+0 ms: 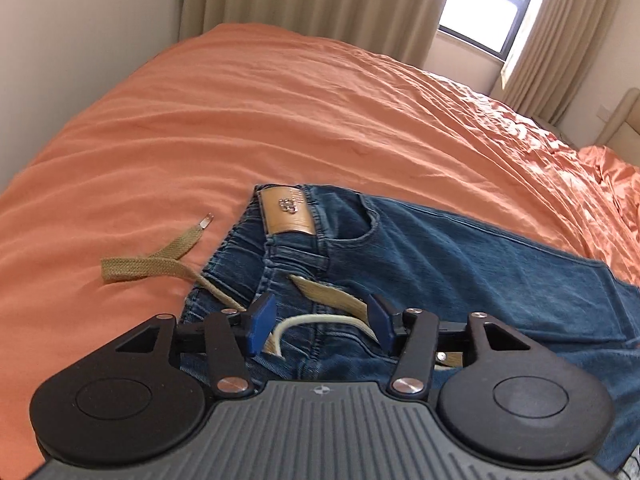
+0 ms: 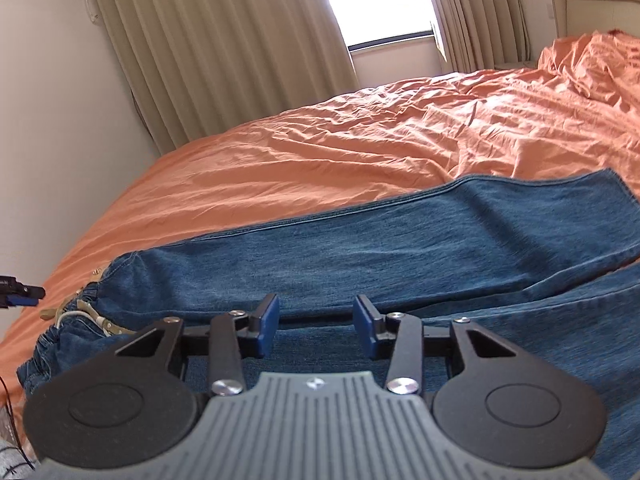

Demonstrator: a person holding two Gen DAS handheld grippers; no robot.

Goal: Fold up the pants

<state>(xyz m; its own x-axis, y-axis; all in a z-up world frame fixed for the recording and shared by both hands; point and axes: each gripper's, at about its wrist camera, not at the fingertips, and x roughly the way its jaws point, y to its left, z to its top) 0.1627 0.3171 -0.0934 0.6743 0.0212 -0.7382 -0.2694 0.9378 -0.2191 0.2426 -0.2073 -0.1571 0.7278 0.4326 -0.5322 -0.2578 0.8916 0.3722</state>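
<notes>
Jaws on your left hand-held gripper (image 1: 322, 322) stand partly apart over the waistband of the jeans (image 1: 420, 248), with a loop of white cord (image 1: 320, 322) and the tan drawstring (image 1: 160, 264) lying between the blue pads; the pads do not press on either, and you cannot tell from this view whether their tips touch the denim. One end of that drawstring trails off the waistband onto the orange bedspread (image 1: 240, 120) to the left. A tan leather patch (image 1: 286, 212) sits on the waistband just beyond the pads. Your right hand-held gripper (image 2: 316, 326) is also part open, narrower than the left, poised above the thigh area of the jeans (image 2: 400, 248) with nothing caught between its pads. From there, the far leg runs flat toward the right across the bed, and the near leg passes under the gripper. Beyond the bed hang beige curtains (image 2: 200, 60) beside a bright window (image 2: 372, 0).
</notes>
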